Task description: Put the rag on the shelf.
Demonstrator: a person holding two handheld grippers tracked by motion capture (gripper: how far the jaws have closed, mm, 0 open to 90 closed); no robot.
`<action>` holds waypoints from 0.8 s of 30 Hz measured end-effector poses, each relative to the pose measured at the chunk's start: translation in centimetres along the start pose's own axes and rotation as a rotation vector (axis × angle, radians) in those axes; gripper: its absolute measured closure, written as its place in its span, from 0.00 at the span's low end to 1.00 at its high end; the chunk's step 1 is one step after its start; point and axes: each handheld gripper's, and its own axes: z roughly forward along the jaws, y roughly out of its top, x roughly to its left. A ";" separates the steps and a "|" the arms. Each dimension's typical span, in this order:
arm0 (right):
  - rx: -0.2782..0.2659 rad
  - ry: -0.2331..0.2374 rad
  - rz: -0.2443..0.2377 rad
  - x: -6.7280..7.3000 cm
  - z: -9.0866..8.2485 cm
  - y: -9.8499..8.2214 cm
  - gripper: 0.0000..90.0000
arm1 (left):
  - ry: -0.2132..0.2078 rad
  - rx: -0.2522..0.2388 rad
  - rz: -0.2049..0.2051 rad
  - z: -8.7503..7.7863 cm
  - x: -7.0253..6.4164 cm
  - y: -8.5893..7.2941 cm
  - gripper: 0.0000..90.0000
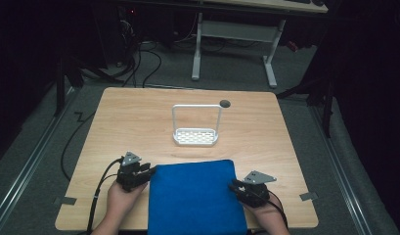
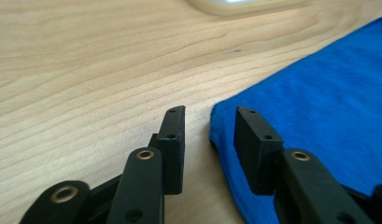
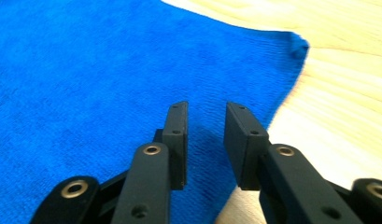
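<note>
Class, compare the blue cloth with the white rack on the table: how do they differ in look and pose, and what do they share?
The blue cloth lies flat and soft at the near edge; the white rack stands upright, rigid, farther back at mid-table. The cloth is solid blue; the rack has a perforated base and a thin open frame. The cloth sits between the left tool and right tool; the rack stands apart from both. Both rest on the wooden table.

A white wire rack [image 1: 196,128] stands upright near the middle of the wooden table [image 1: 119,122]; a small dark round hole [image 1: 225,103] sits just beyond its right post; a white-legged desk [image 1: 234,34] stands on grey floor behind.
</note>
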 end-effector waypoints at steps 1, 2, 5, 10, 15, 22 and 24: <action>-0.010 -0.009 0.013 -0.2 -0.1 -0.1 0.76 | 0.003 0.002 -0.006 0.4 -0.1 0.0 0.75; -0.014 -0.009 0.017 -0.3 -0.2 -0.2 0.74 | -0.001 0.001 -0.005 0.4 -0.2 0.0 0.76; -0.035 -0.022 0.018 -0.5 -0.3 -0.3 0.70 | -0.020 0.002 -0.004 0.5 -0.5 0.0 0.82; -0.071 -0.072 0.042 -0.8 -0.1 1.4 0.63 | -0.040 -0.005 -0.021 0.6 -0.3 -0.3 0.94; -0.069 -0.117 0.064 -2.0 2.0 4.5 0.61 | -0.040 -0.009 -0.015 0.6 -0.4 -0.3 0.97; -0.007 -0.122 0.157 -4.3 4.9 3.9 0.63 | -0.045 -0.007 -0.012 0.6 -0.4 -0.4 0.96; 0.011 -0.119 0.135 -4.1 5.2 3.8 0.65 | -0.049 -0.007 -0.014 0.6 -0.4 -0.4 0.96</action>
